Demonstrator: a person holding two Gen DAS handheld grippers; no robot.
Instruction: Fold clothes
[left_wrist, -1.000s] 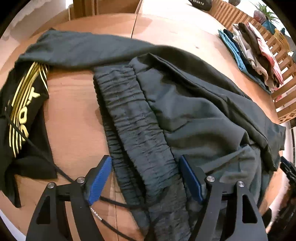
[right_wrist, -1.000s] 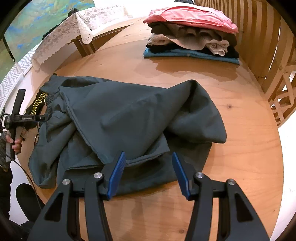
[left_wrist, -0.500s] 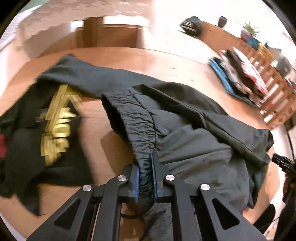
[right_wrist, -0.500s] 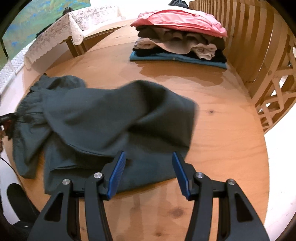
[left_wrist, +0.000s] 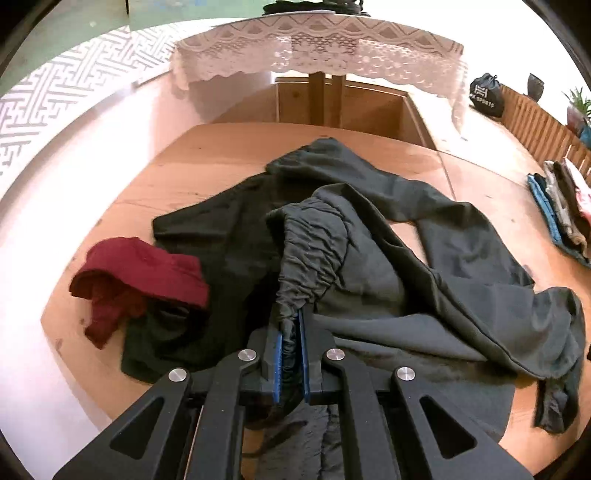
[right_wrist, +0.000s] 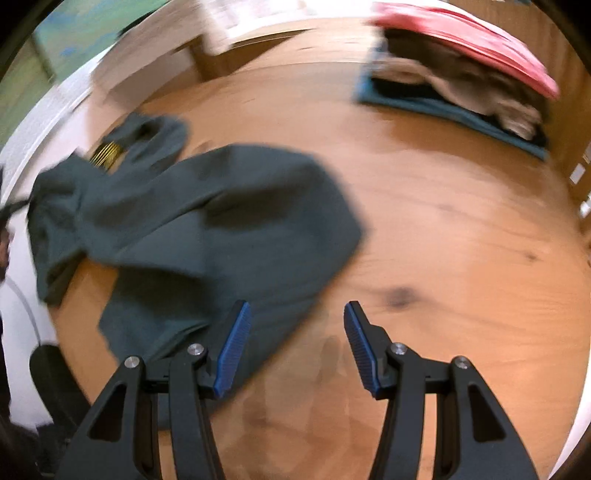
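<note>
Left gripper (left_wrist: 289, 354): its blue fingers (left_wrist: 277, 356) are pressing together on the gathered waistband (left_wrist: 312, 254) of the dark grey trousers (left_wrist: 436, 280), holding that band up off the counter (left_wrist: 221, 147).
Right gripper (right_wrist: 297, 345): its fingers (right_wrist: 232, 349) are standing wide apart with nothing between them, hovering over bare wood, the left one over the near edge of the trousers (right_wrist: 207, 218).
Dark grey trousers: they are lying rumpled across the middle of the counter, running from the left gripper out toward 3 o'clock in the left wrist view; the right wrist view is blurring them.
Black garment (left_wrist: 218, 236): it is lying partly under the trousers, toward 10 o'clock of the left gripper.
Red garment (left_wrist: 147, 269): it is sitting crumpled on the black garment's edge, at 9 o'clock.
Folded stack (right_wrist: 458, 70): it is resting at 1 o'clock in the right wrist view, well apart from the trousers, a pink piece on top.
Lace cloth (left_wrist: 317, 55): it is hanging at 12 o'clock beyond the counter.
</note>
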